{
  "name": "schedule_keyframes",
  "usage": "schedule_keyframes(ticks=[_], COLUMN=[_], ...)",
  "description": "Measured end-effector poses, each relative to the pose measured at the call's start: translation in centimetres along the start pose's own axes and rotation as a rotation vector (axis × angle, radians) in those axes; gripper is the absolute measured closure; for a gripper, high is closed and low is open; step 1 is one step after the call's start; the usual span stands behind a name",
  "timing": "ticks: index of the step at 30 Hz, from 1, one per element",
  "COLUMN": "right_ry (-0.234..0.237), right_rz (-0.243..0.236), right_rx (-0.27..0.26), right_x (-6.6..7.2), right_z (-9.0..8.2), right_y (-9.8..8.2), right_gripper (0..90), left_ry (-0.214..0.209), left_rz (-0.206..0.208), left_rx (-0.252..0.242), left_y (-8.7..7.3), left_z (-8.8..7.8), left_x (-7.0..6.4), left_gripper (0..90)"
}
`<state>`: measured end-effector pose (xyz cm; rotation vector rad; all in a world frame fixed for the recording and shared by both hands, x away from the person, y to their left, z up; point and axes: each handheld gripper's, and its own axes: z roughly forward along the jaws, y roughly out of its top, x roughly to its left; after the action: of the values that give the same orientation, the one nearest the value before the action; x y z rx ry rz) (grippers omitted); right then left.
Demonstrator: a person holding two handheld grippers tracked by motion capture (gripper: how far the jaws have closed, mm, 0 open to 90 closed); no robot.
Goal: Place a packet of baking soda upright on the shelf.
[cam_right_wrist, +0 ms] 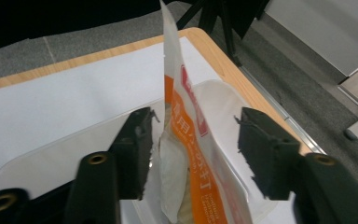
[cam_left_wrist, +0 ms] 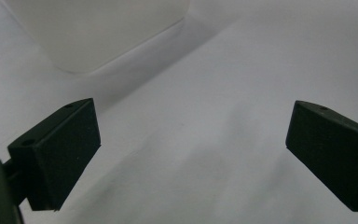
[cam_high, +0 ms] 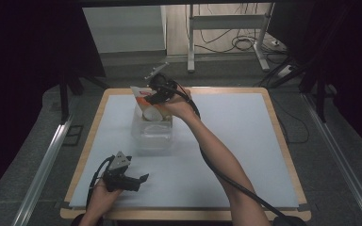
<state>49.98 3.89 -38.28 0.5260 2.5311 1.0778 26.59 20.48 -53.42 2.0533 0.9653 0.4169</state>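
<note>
A white and orange snack pouch (cam_high: 143, 97) (cam_right_wrist: 193, 121) stands on edge inside a clear plastic box (cam_high: 153, 134) (cam_right_wrist: 46, 151) at the back middle of the white mat. My right gripper (cam_high: 154, 100) (cam_right_wrist: 193, 151) hovers over the box, open, with its jaws on either side of the pouch. One jaw is close against the pouch and the other stands apart from it. My left gripper (cam_high: 143, 181) (cam_left_wrist: 191, 149) rests low over the mat near the front left corner, open and holding nothing. The box's wall (cam_left_wrist: 98, 32) lies ahead of it.
The white mat (cam_high: 245, 136) covers a wood-edged table (cam_high: 283, 141). Beyond the table's far edge are a desk frame (cam_high: 226, 28) and loose cables (cam_high: 245, 43) on the floor. Metal rails (cam_high: 42, 165) run along both sides.
</note>
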Motion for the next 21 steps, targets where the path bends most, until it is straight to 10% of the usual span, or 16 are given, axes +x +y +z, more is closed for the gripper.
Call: schedule_keyframes(ticks=[21], right_ry=[-0.043], right_rz=[-0.026], right_rx=[-0.071], right_x=[0.4], right_z=[-3.0], right_y=[-1.6], right_gripper=[16.4], left_ry=[0.004], left_rz=[0.002], left_rx=[0.002], left_y=[0.0], left_z=[0.0], left_x=[-0.1], left_gripper=[3.0])
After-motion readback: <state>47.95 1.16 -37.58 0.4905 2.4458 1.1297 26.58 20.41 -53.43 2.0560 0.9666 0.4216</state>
